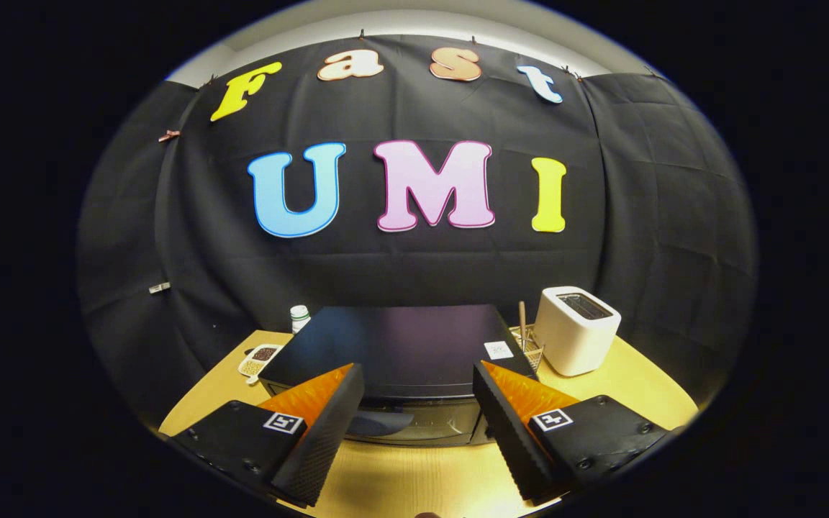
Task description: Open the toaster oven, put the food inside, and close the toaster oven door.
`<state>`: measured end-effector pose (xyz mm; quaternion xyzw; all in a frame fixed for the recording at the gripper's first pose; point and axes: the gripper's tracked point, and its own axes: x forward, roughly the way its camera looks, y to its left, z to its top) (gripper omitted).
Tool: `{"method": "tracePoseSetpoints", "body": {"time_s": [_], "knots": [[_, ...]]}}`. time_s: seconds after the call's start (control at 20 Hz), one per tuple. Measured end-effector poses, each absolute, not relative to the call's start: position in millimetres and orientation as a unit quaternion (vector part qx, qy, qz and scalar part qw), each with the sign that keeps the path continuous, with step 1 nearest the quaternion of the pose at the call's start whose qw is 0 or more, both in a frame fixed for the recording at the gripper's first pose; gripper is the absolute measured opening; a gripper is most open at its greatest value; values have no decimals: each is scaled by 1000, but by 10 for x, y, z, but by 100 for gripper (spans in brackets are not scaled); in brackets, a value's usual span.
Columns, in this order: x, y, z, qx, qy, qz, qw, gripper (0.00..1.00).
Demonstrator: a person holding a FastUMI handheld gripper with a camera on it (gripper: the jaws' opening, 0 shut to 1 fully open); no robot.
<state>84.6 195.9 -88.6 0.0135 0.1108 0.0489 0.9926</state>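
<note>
With its fingers spread wide and empty, the gripper (418, 403) looks down on the closed toaster oven (396, 352) at twelve o'clock just ahead, so a high approach risks missing the door and sliding over the top.

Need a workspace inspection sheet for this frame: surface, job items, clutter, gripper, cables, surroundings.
Surface: light wooden table, bare patch between the fingers.
Job's things: black toaster oven just ahead of the fingers, door appears closed; food not identified.
Clutter: white slot toaster beside the oven; wire holder with wooden stick between them; white bottle and small snack tray on the oven's other side.
Grippers: hand-held gripper open, fingers spread, holding nothing.
Cables: nothing seen.
Surroundings: black cloth wall behind the table.
</note>
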Motion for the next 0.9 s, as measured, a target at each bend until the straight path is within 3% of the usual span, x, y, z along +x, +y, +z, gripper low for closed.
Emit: {"method": "tracePoseSetpoints", "body": {"time_s": [0.5, 0.9], "knots": [[1057, 2374, -1589, -20, 154, 48, 987, 98], [920, 2398, -1649, -1, 173, 56, 983, 99]]}}
